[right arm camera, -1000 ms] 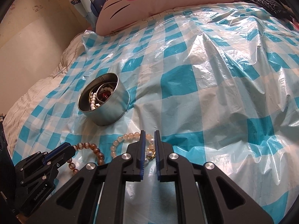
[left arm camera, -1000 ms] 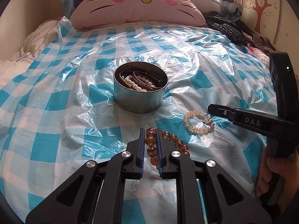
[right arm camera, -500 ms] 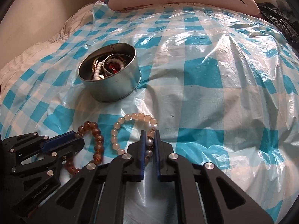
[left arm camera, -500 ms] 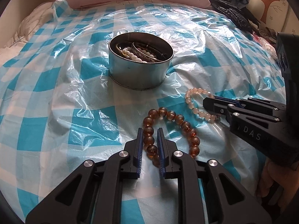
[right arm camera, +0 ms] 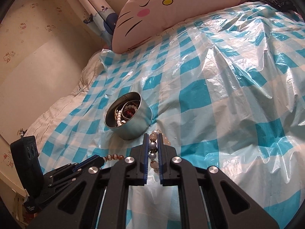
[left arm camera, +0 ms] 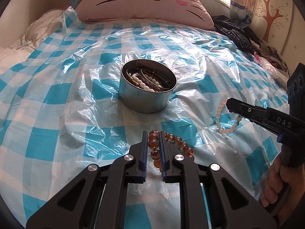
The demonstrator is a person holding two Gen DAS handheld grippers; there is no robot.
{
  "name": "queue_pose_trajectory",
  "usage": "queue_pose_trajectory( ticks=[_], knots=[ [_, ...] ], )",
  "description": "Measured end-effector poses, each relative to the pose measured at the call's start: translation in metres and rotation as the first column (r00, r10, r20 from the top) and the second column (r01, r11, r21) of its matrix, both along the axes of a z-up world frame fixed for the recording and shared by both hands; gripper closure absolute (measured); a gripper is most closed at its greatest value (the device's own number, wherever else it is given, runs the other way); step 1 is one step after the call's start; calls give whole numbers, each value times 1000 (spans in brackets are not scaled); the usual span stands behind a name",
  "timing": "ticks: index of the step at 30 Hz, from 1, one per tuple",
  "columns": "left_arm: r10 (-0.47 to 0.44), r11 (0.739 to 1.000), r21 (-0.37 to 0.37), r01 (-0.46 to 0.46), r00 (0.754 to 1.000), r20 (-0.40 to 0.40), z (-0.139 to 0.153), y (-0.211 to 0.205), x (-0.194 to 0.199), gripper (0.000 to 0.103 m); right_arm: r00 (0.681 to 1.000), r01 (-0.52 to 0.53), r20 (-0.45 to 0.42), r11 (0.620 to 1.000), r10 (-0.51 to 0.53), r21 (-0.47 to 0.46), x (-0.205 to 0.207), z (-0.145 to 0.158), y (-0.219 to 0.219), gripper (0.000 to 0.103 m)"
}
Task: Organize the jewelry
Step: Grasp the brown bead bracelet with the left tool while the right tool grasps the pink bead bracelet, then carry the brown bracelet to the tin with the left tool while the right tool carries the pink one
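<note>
I'm clamping my left gripper point(left arm camera: 153, 148) on the amber bracelet point(left arm camera: 171, 147) and my right gripper point(right arm camera: 153, 148) on the pale bracelet point(right arm camera: 153, 150); both are waiting beside the tin point(left arm camera: 146, 103), which is already holding other jewelry.

Right gripper point(left arm camera: 231, 103) arm: white letters "DAS"
Left gripper point(right arm camera: 99, 159) underside: small white print, too small to read

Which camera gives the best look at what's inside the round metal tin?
The left wrist view: it looks down into the tin, showing white beads and bangles across the whole opening. In the right wrist view the tin is smaller and tilted, so its near wall hides part of the contents.
</note>
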State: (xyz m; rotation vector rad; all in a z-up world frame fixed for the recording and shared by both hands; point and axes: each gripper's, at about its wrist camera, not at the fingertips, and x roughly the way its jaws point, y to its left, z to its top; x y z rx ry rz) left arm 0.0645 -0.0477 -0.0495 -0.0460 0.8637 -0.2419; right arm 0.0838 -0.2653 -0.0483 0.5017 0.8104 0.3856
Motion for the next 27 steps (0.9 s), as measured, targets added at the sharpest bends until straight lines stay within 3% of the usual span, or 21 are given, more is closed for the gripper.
queue_pose_trajectory(
  ticks=[4,14,20,21,24,27],
  knots=[
    [4,1000,-25,-4,1000,30,6,4,-3,92,1000,-7,15,1000,7,4,-1,2,0,94],
    [23,999,23,-23,1000,-6,-2,3,2,92,998,-22,52,1000,22,1,-3,7,3,94],
    [24,999,34,-20,993,-114,-20,1,12,92,998,-23,52,1000,23,3,-2,6,2,94],
    [30,999,32,-26,992,-120,-22,2,13,89,998,-23,51,1000,23,2,-2,6,2,94],
    [58,998,45,-53,992,-112,-22,5,13,60,998,-24,51,1000,24,5,-2,6,2,94],
    [58,997,57,-52,992,-116,-24,3,15,58,998,-27,48,1000,27,10,-1,6,3,94]
  ],
)
